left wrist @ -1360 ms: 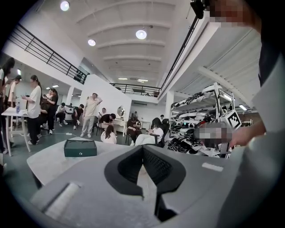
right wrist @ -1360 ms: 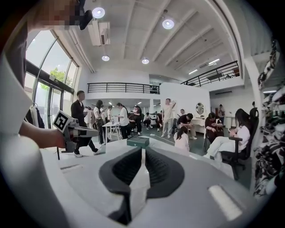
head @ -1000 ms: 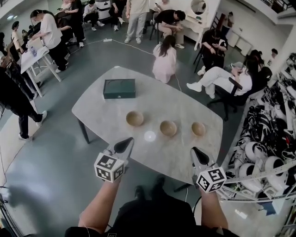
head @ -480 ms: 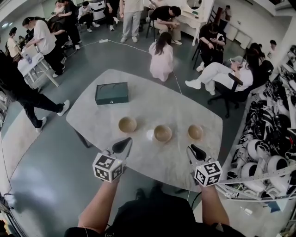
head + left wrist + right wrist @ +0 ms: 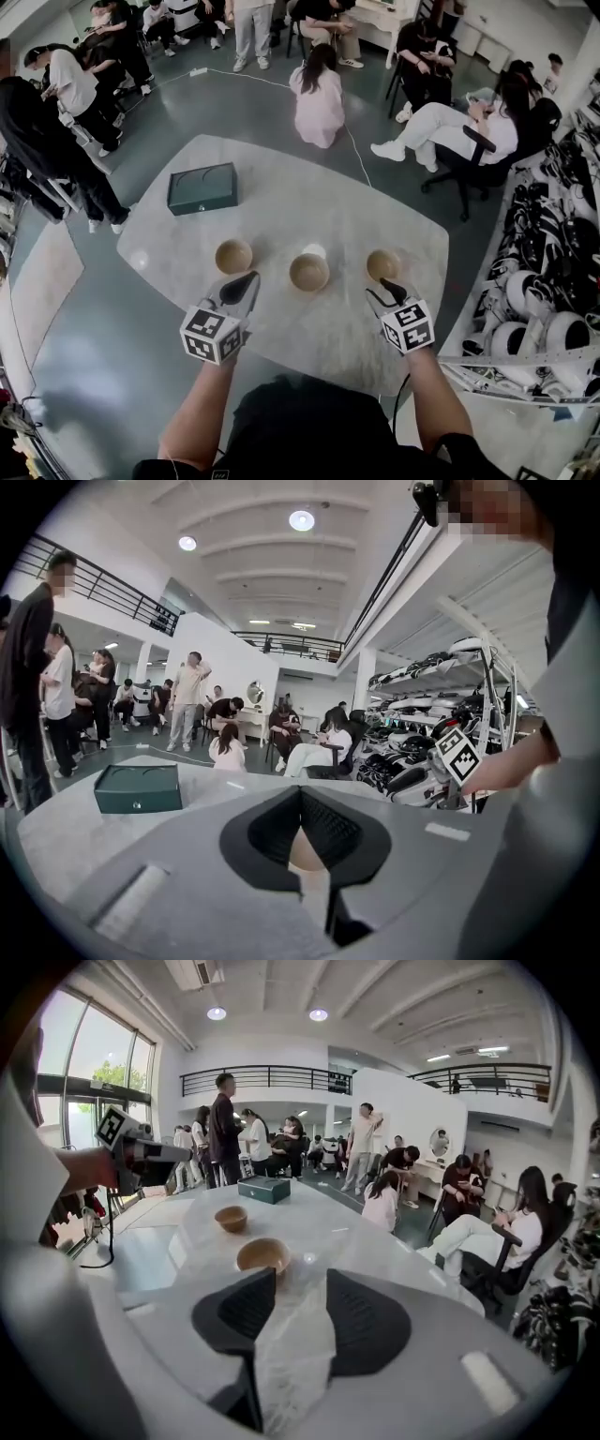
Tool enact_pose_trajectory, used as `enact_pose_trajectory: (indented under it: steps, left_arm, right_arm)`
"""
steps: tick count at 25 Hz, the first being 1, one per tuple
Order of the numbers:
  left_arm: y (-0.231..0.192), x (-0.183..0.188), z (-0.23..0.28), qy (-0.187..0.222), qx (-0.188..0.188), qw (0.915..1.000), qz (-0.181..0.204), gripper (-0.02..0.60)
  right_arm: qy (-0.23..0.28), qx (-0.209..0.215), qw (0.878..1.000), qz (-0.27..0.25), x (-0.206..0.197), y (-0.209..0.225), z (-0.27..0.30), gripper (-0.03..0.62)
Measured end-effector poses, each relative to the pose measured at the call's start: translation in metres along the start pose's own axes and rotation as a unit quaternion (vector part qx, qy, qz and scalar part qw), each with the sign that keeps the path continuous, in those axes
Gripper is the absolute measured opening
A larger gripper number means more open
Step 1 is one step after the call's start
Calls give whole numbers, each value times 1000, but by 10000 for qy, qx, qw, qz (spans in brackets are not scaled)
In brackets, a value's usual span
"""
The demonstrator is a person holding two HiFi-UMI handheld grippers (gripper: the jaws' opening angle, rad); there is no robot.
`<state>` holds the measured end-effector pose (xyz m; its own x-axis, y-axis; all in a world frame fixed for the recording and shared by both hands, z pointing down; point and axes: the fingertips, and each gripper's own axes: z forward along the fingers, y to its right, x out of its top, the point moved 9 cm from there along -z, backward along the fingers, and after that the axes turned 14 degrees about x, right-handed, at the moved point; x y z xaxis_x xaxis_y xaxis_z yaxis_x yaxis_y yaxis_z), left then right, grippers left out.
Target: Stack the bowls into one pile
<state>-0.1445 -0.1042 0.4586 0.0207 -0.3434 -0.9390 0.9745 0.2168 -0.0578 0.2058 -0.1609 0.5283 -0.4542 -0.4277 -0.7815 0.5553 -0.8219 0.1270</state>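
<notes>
Three round, tan bowls stand unstacked in a row on the pale, veined, round-cornered table (image 5: 309, 202).
The left bowl (image 5: 233, 255), middle bowl (image 5: 309, 272) and right bowl (image 5: 383, 265) sit well apart, with a flat green box (image 5: 202, 188) beyond them. The left gripper (image 5: 246, 281) is clenched on nothing. The right gripper (image 5: 387, 290), just beside the right bowl, has just been opening its ribbed black jaws, which are empty.

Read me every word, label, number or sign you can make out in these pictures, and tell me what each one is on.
No words or numbers can be read anywhere.
Cubes on the left gripper and right gripper: black-and-white square patterns, no letters.
Green box: small pale mark on its front, too small to read.
Bowls: plain, no print.
</notes>
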Motion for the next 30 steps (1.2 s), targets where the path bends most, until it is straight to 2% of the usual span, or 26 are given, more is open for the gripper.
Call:
enact_pose_trajectory:
  steps: [4,8,24,30]
  left_arm:
    - [6,-3,24,-102,-21,9999,-37,9]
    - [12,-10,43,-151,-81,9998,-36,9]
    - [-19,-29,70,-422,-253,9987,-121,9]
    - [-27,-29,67,-441,-253,9987,-96,9]
  right_arm:
    - [-448,86,9988,-198,-6,26,20,184]
    - [-914,166,9955,-173,-19,44,43,204]
    - [-2363,142,9711,-311,-52,68,103,206]
    - [-2689,24,9624,-389,-57,70,111,152]
